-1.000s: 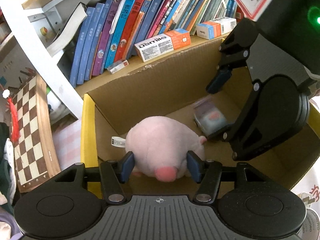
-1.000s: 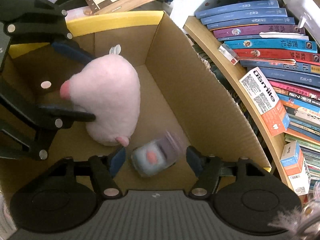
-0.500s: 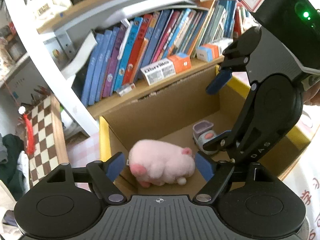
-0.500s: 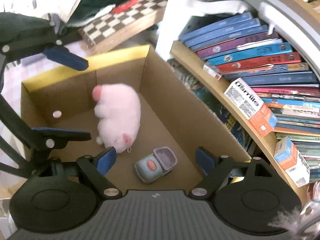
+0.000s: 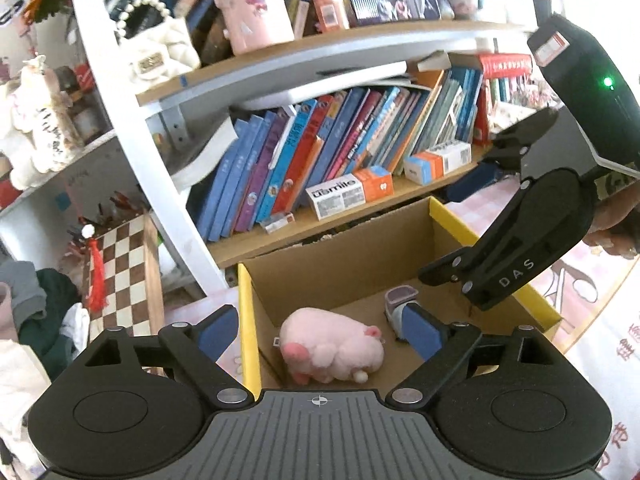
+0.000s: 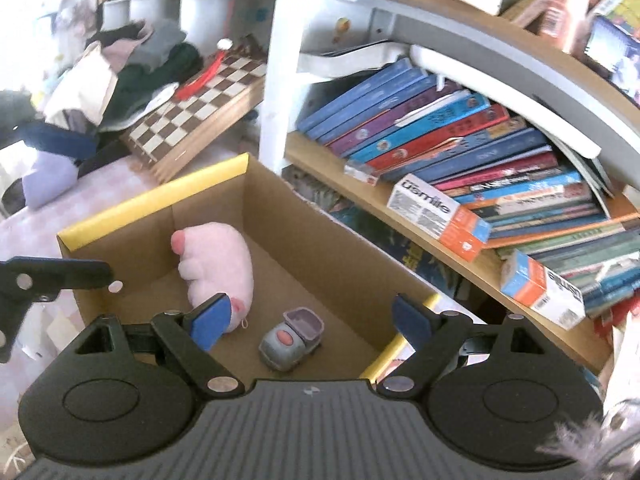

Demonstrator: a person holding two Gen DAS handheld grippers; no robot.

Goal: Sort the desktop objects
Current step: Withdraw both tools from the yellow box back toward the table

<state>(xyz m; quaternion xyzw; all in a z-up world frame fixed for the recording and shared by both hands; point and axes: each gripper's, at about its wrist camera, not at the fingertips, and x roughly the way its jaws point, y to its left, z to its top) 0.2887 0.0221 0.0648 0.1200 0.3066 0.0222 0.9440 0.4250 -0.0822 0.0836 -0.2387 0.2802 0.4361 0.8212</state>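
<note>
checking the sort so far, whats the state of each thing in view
cardboard box: open-topped, holding two toys
pink plush pig: lying on its side on the box floor, not held
small grey toy: on the box floor beside the pig, apart from it, not held
left gripper: above the box, jaws opening, nothing between them
right gripper: above the box, jaws open, empty
chessboard: lying open

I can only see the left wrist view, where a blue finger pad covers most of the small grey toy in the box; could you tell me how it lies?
Observer: In the right wrist view, the grey toy rests on the floor of the cardboard box beside the pink plush, its pink button facing up.
Operator: Thank you. Is the right gripper carrying anything?
Observer: No, the right gripper is open, with nothing between its pads.
</note>
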